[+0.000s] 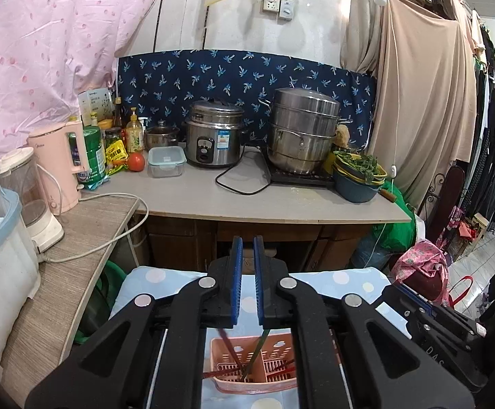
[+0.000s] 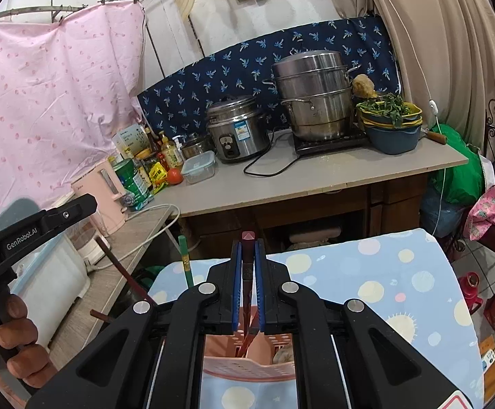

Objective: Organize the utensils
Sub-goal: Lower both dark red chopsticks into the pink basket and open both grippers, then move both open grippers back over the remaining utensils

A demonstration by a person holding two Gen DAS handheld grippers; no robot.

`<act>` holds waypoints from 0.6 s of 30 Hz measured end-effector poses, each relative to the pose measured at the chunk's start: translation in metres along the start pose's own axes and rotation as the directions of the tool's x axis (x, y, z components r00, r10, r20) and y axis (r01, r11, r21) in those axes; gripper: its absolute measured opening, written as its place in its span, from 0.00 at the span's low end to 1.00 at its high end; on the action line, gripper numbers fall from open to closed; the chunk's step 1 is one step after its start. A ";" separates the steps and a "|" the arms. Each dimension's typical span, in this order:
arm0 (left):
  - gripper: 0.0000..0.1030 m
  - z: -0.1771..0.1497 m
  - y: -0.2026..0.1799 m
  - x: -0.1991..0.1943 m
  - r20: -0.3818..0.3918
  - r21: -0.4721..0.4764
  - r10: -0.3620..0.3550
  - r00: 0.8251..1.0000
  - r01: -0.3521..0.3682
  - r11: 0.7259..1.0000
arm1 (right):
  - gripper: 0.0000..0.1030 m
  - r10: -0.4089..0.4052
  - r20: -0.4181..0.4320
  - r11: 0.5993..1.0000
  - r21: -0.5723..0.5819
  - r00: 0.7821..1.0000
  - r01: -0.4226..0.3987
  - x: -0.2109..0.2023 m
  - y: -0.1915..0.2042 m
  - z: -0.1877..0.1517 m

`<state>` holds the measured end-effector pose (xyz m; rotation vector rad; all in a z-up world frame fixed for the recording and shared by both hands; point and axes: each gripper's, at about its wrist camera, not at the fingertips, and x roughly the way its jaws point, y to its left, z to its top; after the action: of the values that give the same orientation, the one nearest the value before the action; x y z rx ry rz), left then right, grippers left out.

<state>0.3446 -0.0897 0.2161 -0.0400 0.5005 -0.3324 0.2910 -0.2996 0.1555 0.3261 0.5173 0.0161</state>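
Observation:
A pink slotted basket [image 1: 281, 344] [image 2: 247, 371] stands on a table under a pale blue dotted cloth [image 1: 342, 279] [image 2: 366, 289]. My right gripper [image 2: 247, 248] is shut on dark red chopsticks [image 2: 247, 272]. Their square end pokes up past the pads and their lower ends reach into the basket. My left gripper [image 1: 246, 245] hangs over the basket, shut, with only a narrow slit and nothing seen between its blue pads. Under it, a red chopstick [image 1: 230, 347] and a green chopstick [image 1: 257, 351] lean in the basket. The green chopstick [image 2: 185, 262] also shows in the right wrist view.
Behind the table runs a grey counter [image 1: 247, 204] with a rice cooker [image 1: 213, 136], a steel steamer pot [image 1: 302, 129], stacked bowls of greens [image 1: 356, 177] and a pink kettle [image 1: 60, 163]. A side shelf [image 1: 77, 255] lies left. A hand [image 2: 19, 337] grips the left tool's handle.

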 end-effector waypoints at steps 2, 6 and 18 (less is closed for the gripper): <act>0.07 -0.002 0.001 0.002 -0.006 0.000 -0.001 1.000 0.001 1.000 | 0.10 -0.002 0.004 1.000 -0.001 1.000 0.002 0.000 0.001 -0.002; 0.40 -0.008 0.003 -0.001 -0.006 -0.004 0.013 1.000 -0.013 1.000 | 0.25 -0.005 0.019 1.000 -0.004 1.000 0.005 -0.008 0.003 -0.003; 0.61 -0.021 0.007 -0.039 0.019 -0.013 0.046 0.999 -0.046 0.999 | 0.40 0.008 0.065 1.000 -0.019 0.998 -0.007 -0.055 0.010 -0.008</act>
<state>0.3045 -0.0694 0.2150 -0.0434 0.4832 -0.2838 0.2397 -0.2931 0.1788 0.3095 0.4510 0.0170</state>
